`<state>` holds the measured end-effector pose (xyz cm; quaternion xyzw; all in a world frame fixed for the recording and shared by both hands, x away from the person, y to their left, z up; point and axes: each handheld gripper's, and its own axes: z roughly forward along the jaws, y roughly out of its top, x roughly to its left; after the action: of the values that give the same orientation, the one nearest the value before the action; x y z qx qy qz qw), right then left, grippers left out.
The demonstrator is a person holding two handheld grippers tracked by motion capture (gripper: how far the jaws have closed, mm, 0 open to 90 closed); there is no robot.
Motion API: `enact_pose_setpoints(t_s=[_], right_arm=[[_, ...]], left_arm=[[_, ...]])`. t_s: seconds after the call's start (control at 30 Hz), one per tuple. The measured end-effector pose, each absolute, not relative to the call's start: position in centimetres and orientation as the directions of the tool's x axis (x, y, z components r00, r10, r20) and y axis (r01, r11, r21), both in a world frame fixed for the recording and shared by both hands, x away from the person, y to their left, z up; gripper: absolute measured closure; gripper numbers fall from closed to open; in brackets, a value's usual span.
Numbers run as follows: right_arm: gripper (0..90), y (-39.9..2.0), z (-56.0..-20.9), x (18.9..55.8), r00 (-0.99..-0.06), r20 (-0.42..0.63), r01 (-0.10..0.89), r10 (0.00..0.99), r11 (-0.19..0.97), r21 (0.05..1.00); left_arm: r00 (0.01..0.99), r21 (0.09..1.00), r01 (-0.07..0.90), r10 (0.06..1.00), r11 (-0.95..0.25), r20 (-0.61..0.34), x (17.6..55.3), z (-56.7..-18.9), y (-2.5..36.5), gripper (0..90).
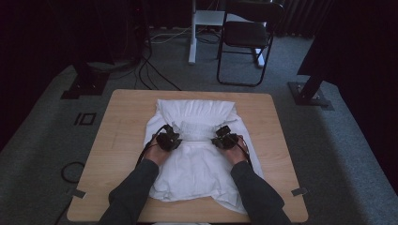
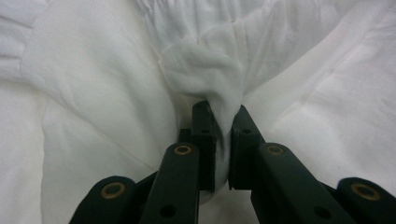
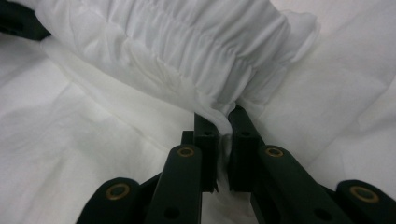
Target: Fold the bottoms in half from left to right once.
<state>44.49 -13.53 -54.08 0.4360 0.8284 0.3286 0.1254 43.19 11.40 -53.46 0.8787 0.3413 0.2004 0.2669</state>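
left gripper (image 1: 174, 140) jaws pinch white garment (image 1: 197, 173) | right gripper (image 1: 220, 140) likewise | table (image 1: 122, 136) margins bare

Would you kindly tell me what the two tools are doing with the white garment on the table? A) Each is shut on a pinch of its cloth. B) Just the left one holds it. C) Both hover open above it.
A: the left tool and the right tool each have a fold of the white garment clamped between nearly closed jaws.
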Motion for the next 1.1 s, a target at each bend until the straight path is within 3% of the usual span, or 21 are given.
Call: enact_pose_setpoints(t_s=[0.17,0.4,0.5,0.57,0.7,0.83,0.87,0.9,0.93,0.97,1.07,1.1], right_arm=[[84.3,-14.2,-52.7,43.5,-0.578,0.122,0.622,0.807,0.338,0.706],[84.5,-16.6,-46.8,40.5,-0.615,0.116,0.451,0.78,0.227,0.863],[84.5,-17.4,-44.1,38.3,-0.655,0.09,0.355,0.75,0.199,0.913],[84.5,-17.1,-43.6,37.1,-0.672,0.042,0.337,0.74,0.254,0.906],[84.3,-16.2,-46.0,36.1,-0.692,-0.023,0.359,0.721,0.372,0.856],[84.0,-15.9,-49.7,35.8,-0.705,0.023,0.437,0.708,0.409,0.801],[82.9,-15.8,-51.7,35.5,-0.715,0.032,0.472,0.699,0.449,0.759],[82.9,-15.8,-51.7,35.5,-0.715,0.032,0.472,0.699,0.449,0.759],[77.3,-15.7,-53.1,35.4,-0.719,0.037,0.503,0.694,0.482,0.718],[77.3,-15.7,-53.1,35.4,-0.719,0.037,0.503,0.694,0.482,0.718],[53.5,-16.5,-52.4,35.0,-0.731,0.096,0.508,0.676,0.445,0.737],[53.5,-16.5,-52.4,35.0,-0.731,0.096,0.508,0.676,0.445,0.737]], left_arm=[[0.676,0.671,0.479,0.726,-0.566,0.129,42.0,-51.6,12.1,85.3],[0.689,0.877,0.327,0.724,-0.353,0.035,37.6,-44.4,14.0,85.8],[0.707,0.905,0.27,0.706,-0.329,0.045,35.1,-42.7,14.6,85.7],[0.714,0.889,0.288,0.698,-0.356,0.048,34.4,-43.1,14.7,84.8],[0.719,0.835,0.384,0.695,-0.394,-0.002,34.4,-46.9,14.9,81.9],[0.715,0.768,0.485,0.695,-0.417,-0.074,34.6,-50.9,15.0,79.4],[0.713,0.74,0.513,0.696,-0.434,-0.086,34.7,-51.9,14.9,72.0],[0.713,0.717,0.531,0.695,-0.451,-0.09,34.6,-52.6,14.9,72.0],[0.714,0.708,0.538,0.694,-0.457,-0.095,34.6,-53.0,15.0,65.4],[0.715,0.712,0.541,0.691,-0.448,-0.109,34.5,-53.1,15.1,65.4],[0.703,0.754,0.53,0.699,-0.388,-0.134,34.2,-51.5,16.1,54.3],[0.699,0.772,0.519,0.702,-0.368,-0.135,34.2,-50.8,16.4,54.3]])
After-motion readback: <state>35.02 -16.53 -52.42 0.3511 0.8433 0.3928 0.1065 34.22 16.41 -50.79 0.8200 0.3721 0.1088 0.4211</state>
